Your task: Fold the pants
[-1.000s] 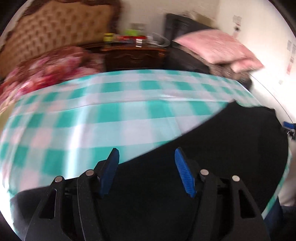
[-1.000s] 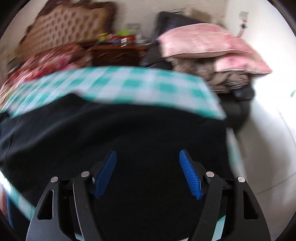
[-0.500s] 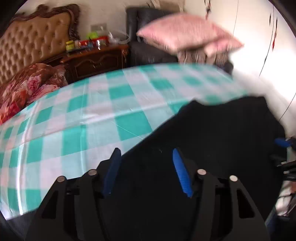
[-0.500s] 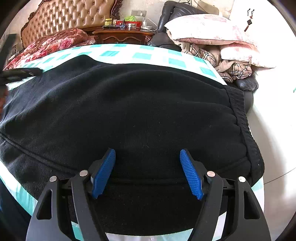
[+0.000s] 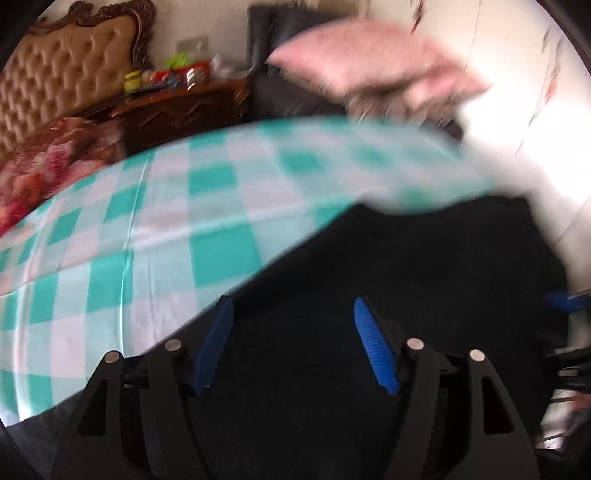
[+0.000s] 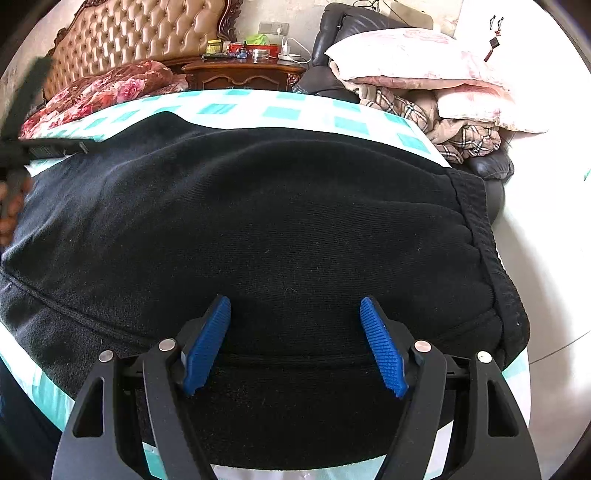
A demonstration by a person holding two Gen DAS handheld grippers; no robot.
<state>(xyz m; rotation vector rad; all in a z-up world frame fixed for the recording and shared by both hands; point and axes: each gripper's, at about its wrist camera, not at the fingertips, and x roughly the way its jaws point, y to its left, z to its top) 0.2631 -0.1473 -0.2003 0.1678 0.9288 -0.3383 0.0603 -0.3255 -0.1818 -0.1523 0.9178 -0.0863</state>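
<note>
Black pants [image 6: 277, 206] lie spread on a teal-and-white checked cloth [image 6: 258, 110], their ribbed waistband [image 6: 487, 251] at the right. My right gripper [image 6: 293, 301] hovers open over the near part of the pants by a seam, with nothing between its blue pads. In the blurred left wrist view, my left gripper [image 5: 292, 302] hangs over the pants [image 5: 406, 277] near their edge on the checked cloth [image 5: 147, 240]. Its jaws are opening and no fabric is pinched between them. A blue pad of the right gripper [image 5: 565, 299] shows at the right edge.
Behind the cloth stand a tufted headboard [image 6: 147, 33], a floral blanket [image 6: 99, 92], a dark wooden nightstand [image 6: 240, 74] with several small items, and a black chair piled with pink pillows [image 6: 413, 59]. The white floor [image 6: 546, 240] lies to the right.
The left gripper has swept sideways along the pants' edge; its jaws narrowed, then widened. The right gripper has sunk a little closer to the pants and its view has steadied.
</note>
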